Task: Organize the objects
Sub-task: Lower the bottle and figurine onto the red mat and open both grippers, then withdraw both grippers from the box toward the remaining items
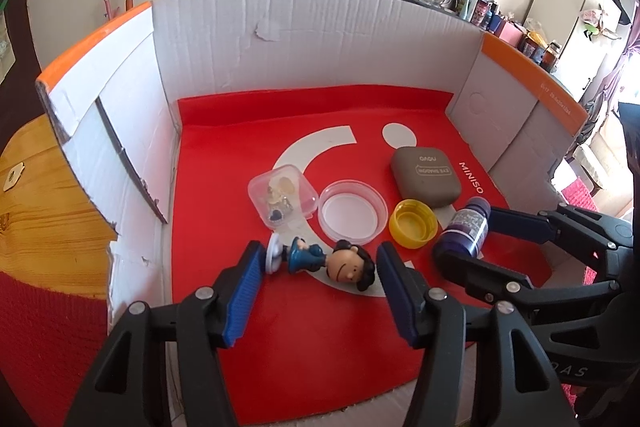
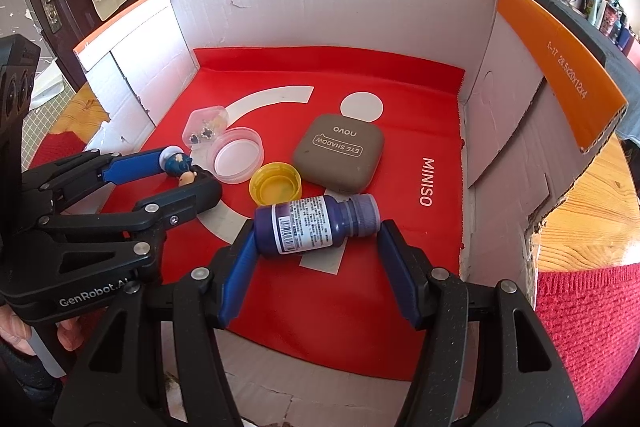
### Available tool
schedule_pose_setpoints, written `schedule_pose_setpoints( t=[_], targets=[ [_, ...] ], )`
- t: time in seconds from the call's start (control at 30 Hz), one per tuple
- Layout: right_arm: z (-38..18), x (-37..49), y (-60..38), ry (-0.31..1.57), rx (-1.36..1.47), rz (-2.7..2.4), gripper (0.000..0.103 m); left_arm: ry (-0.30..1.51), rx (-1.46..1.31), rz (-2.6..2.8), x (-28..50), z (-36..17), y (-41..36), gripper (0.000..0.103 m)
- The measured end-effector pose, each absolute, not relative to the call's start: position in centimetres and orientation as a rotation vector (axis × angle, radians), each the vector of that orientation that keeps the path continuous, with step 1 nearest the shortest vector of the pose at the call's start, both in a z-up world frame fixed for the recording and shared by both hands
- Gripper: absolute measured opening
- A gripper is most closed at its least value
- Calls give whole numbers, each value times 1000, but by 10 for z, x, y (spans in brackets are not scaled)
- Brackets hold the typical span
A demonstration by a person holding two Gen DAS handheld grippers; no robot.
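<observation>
A small figurine with a dark-haired head and blue clothes lies on its side on the red mat inside a white cardboard box. My left gripper straddles it. The blue pads stand just off its white base and its head, so the gripper is open. A purple bottle with a white label lies crosswise between the pads of my right gripper. One pad presses its bottom, the other its cap. The right wrist view also shows the left gripper around the figurine.
On the mat behind the grippers lie a yellow cap, a clear round lid, a small clear case with earrings, and a grey-brown eye shadow case. The box walls rise on three sides. The box rests on a wooden table.
</observation>
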State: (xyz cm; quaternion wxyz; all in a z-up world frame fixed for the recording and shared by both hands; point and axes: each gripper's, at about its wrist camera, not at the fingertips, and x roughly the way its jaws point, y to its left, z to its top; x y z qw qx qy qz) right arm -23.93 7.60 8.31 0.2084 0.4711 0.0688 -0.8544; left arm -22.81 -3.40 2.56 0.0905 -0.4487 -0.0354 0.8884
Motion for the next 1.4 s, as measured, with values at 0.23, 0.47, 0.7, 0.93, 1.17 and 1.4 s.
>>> schedule_pose_setpoints(
  t=[0.23, 0.47, 0.7, 0.93, 1.17, 1.4],
  targets=[
    [86, -235, 77, 188, 1300, -2376, 59, -110, -1327, 2647, -224, 29, -34, 61],
    [93, -227, 78, 192, 1269, -2382, 62, -121, -1307, 2658, -215, 34, -34, 61],
    [100, -216, 79, 188, 1239, -2396, 65, -117, -1283, 2674, -204, 41, -34, 61],
    [107, -206, 87, 165, 1216, -2420, 71, -110, -1249, 2708, -191, 50, -33, 70],
    [113, -194, 92, 165, 1192, -2437, 76, -100, -1218, 2742, -178, 58, -34, 77],
    [119, -180, 95, 156, 1162, -2455, 85, -59, -1171, 2771, -163, 66, -30, 88]
  ],
)
